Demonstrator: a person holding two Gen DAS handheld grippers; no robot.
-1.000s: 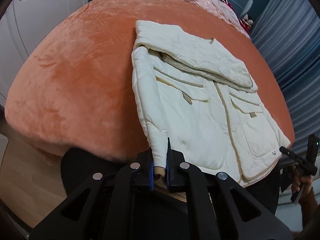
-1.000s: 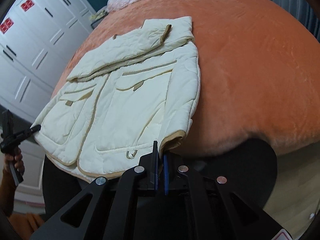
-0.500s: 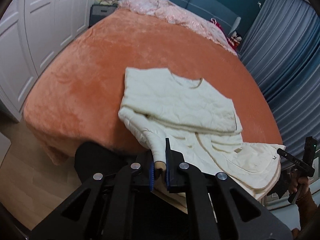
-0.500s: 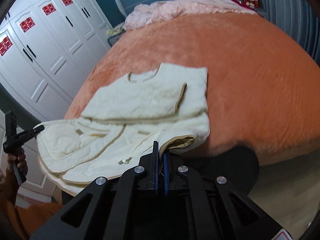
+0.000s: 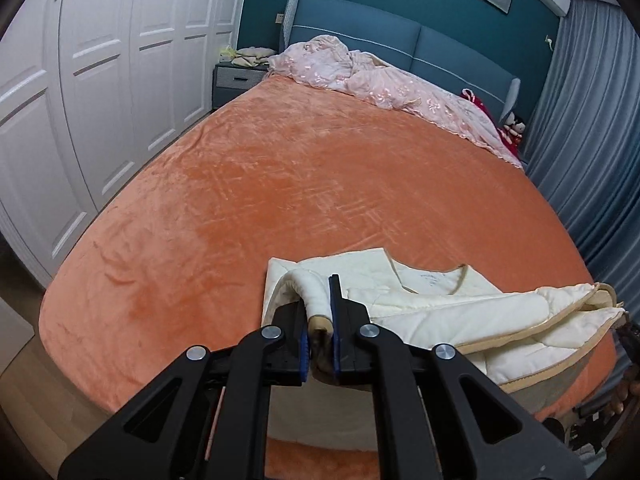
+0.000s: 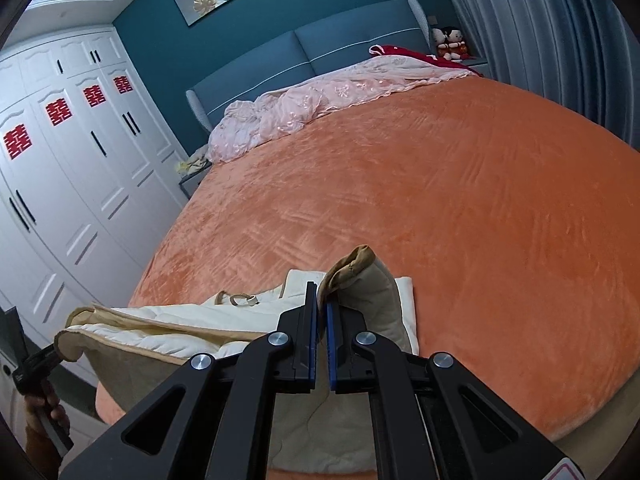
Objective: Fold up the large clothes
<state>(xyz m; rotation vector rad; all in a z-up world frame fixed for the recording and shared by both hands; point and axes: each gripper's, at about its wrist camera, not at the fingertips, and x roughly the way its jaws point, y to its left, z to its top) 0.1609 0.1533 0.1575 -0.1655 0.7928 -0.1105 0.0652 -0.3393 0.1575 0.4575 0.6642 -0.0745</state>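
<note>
The cream quilted jacket [image 5: 440,308] lies at the near edge of the bed, on the orange plush blanket [image 5: 320,184], with its lower half raised off the surface. The left gripper [image 5: 320,320] is clamped tight on a cream fold with a tan-bound cuff or hem, and the right gripper [image 6: 321,312] is pinched just as tight on a tan-edged corner [image 6: 360,264] of the same garment. Between the two grippers the hem hangs as a slack, doubled band, its tan lining showing underneath.

By my reading the fold is midway: the upper part with the neckline [image 5: 432,280] already lies flat on the blanket, and the hem half is lifted ready to go over it. Laying that half down, squaring the edges and perhaps one more fold appear to be left.

The jacket sits close to the foot edge of the bed, and part of it overhangs there, so a careless release could let it slide off. Ahead, the blanket is bare and wide all the way to the crumpled pink quilt [image 5: 384,80] at the blue headboard [image 6: 320,40]. White wardrobe doors [image 5: 100,80] stand to one side of the bed and grey curtains [image 5: 592,120] to the other, both well apart from the garment.
</note>
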